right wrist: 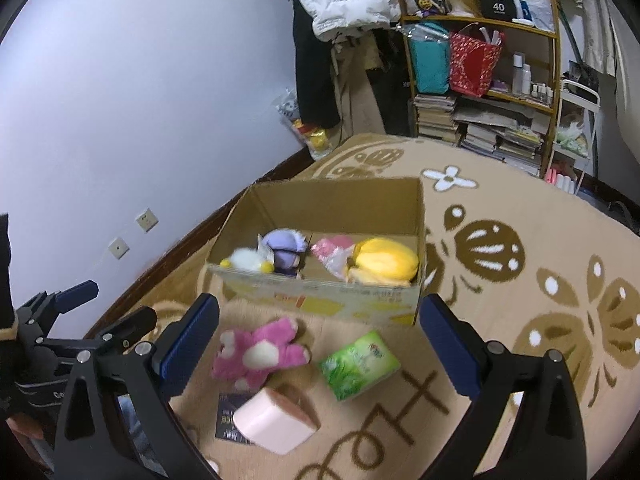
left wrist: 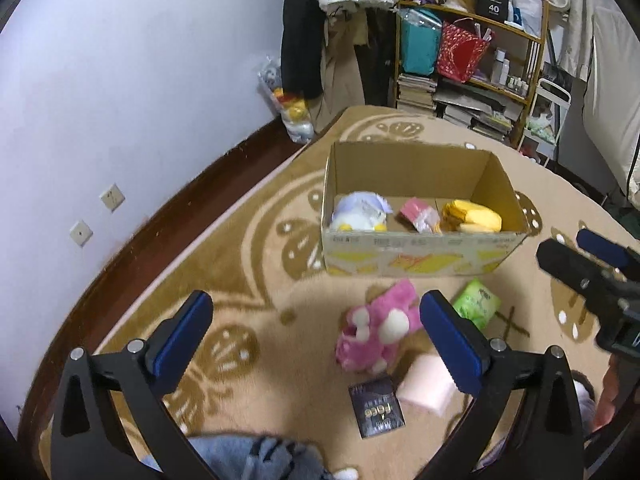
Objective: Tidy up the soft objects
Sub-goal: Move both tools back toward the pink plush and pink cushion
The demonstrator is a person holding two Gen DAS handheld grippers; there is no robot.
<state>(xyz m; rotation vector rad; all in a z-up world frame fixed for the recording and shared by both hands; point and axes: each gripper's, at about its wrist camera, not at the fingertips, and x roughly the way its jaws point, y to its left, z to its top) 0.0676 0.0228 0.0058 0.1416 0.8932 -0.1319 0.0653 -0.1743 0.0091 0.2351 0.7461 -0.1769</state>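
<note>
On my left wrist view, the left gripper (left wrist: 316, 336) fills the bottom of the frame with its jaws spread wide and nothing between the blue pads; only bare carpet (left wrist: 248, 280) shows in the gap. Just right of that gap, low centre, the pink plush toy (left wrist: 376, 330) lies on the carpet, partly behind the right-hand pad. Below it sit a dark booklet (left wrist: 376, 408) and a pale pink block (left wrist: 428, 386), touching or nearly so. To the right of the plush, a green tissue pack (left wrist: 476, 304) lies close in front of the cardboard box (left wrist: 420, 256), which stands at centre frame. Inside the box, from left to right, I see a white and lavender plush (left wrist: 360, 212), a pink wrapped packet (left wrist: 420, 216) and a yellow plush (left wrist: 472, 216). At the right edge the right gripper (left wrist: 580, 252) comes into view, open as far as I can judge.

On my right wrist view, the left gripper (right wrist: 72, 308) shows at the left edge, with a dark sleeve (right wrist: 6, 292) behind it. The right gripper (right wrist: 320, 340) spans the bottom, jaws wide apart and holding nothing. Between its pads, lower centre, the pink plush toy (right wrist: 260, 354) lies left, the pale pink block (right wrist: 276, 424) below it over the dark booklet (right wrist: 230, 416), and the green tissue pack (right wrist: 358, 364) to the right. The cardboard box (right wrist: 320, 304) stands just beyond them. A cluttered shelf (right wrist: 480, 60) occupies the upper right.
</note>
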